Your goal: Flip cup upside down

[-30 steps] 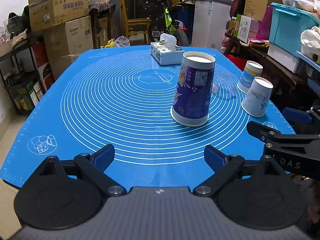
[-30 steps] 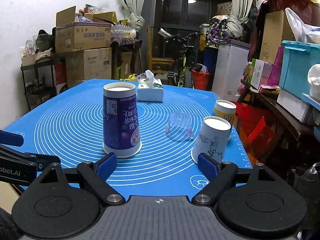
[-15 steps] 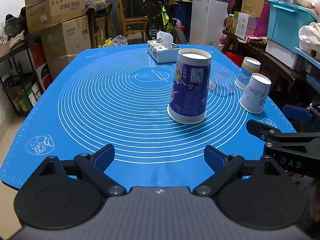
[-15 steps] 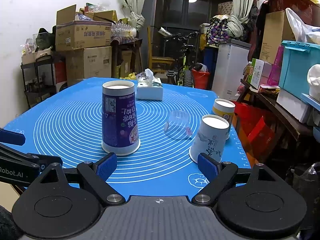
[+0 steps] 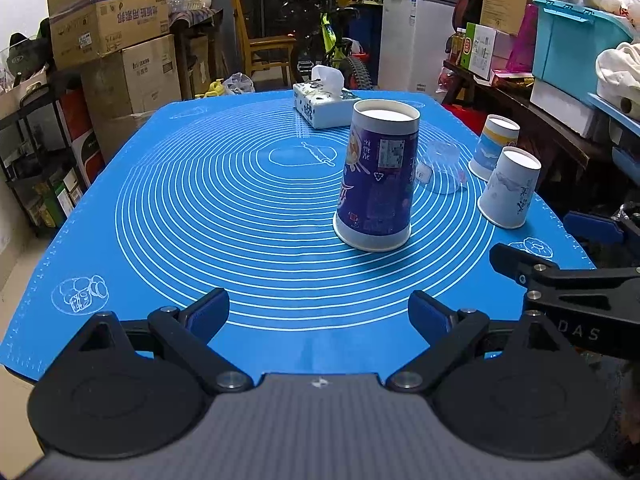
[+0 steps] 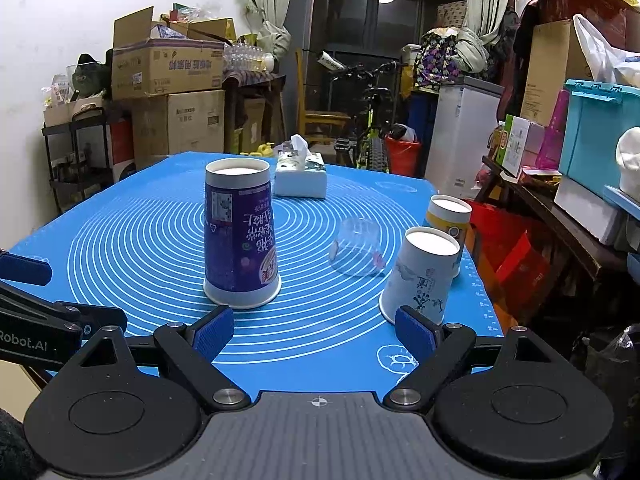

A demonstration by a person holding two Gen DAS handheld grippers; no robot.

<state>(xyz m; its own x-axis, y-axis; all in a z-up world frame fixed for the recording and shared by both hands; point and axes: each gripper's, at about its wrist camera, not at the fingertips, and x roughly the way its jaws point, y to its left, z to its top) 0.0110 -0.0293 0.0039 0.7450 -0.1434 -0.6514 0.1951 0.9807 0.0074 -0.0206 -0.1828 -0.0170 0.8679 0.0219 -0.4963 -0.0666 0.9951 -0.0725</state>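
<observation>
Both grippers are parked low at the near edge of the blue silicone baking mat (image 5: pixel 192 208), pointing forward across it and roughly level. The left gripper (image 5: pixel 319 314) has its blue pads spread wide with nothing between them, just bare mat. The right gripper (image 6: pixel 315 330) is the same deal, fingers wide apart and holding nothing. In the left wrist view you can see the right one poking in from the right side, so they sit side by side, close but not touching.

The tall purple paper cup (image 5: pixel 376 178) stands mouth-down on the ringed pattern near the middle of the mat, white base facing up, ahead of both grippers and clear of them. To its right there's a clear plastic cup (image 6: pixel 357 248), also upside down, then a white paper cup (image 6: pixel 422 276) just beyond the right gripper's right finger, and a yellow-banded paper cup (image 6: pixel 447 220) behind it, both inverted. A tissue box (image 5: pixel 326 110) sits at the far end.
</observation>
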